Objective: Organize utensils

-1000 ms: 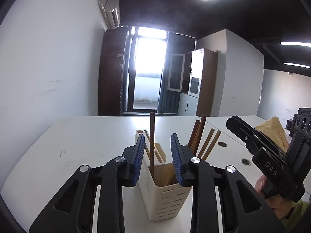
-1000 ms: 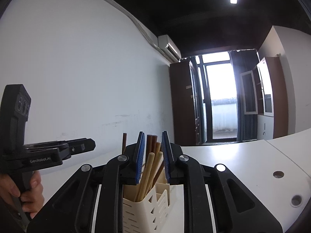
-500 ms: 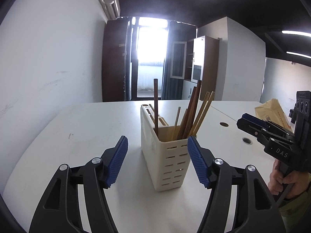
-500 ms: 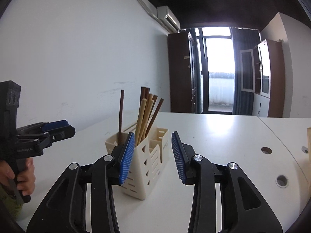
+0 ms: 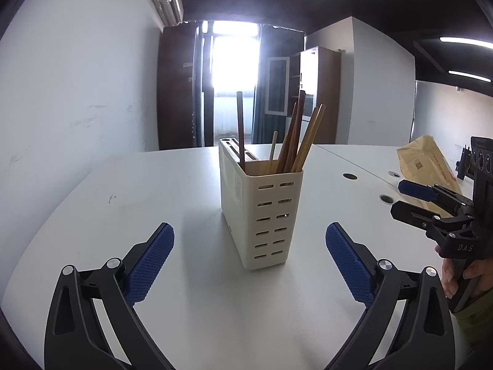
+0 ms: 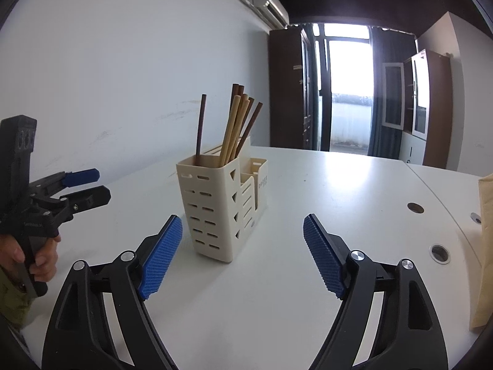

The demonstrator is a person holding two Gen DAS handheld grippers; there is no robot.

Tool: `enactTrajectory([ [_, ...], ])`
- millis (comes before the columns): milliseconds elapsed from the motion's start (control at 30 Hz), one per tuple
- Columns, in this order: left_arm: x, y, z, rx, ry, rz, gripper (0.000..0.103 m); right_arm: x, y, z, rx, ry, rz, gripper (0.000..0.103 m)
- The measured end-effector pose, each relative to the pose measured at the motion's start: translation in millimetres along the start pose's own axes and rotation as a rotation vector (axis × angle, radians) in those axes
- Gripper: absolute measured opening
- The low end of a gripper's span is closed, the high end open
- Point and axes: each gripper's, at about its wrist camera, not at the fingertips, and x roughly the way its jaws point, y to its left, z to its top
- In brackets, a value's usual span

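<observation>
A cream slotted utensil holder [image 5: 262, 212] stands upright on the white table [image 5: 123, 209]; it also shows in the right wrist view [image 6: 215, 206]. Several wooden chopsticks [image 5: 292, 135], light and dark, stand in its tall compartment, with one dark chopstick [image 5: 240, 129] apart at the left. In the right wrist view the chopsticks [image 6: 237, 126] lean together. My left gripper [image 5: 249, 262] is open and empty, short of the holder. My right gripper [image 6: 243, 256] is open and empty, also short of it. Each gripper shows at the edge of the other's view.
A brown paper envelope [image 5: 428, 169] lies on the table at the right, also at the right edge of the right wrist view [image 6: 483, 246]. Round cable holes [image 6: 440, 252] sit in the tabletop. A white wall runs along the table's left side.
Both grippers have opened wide and pulled back from the holder. The chopsticks they were around now stand free in the holder.
</observation>
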Motion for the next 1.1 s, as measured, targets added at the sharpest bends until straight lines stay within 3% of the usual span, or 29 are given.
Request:
enactTrajectory([
  [400,2,-2,-3,0.011,0.018,0.009,0.097,3,0,-9,-0.004,0.012,0.026,0.094],
  [1100,1,-6,-6,0.035,0.032,0.055,0.097,8,-2,-14,-0.008,0.034,0.064,0.096],
])
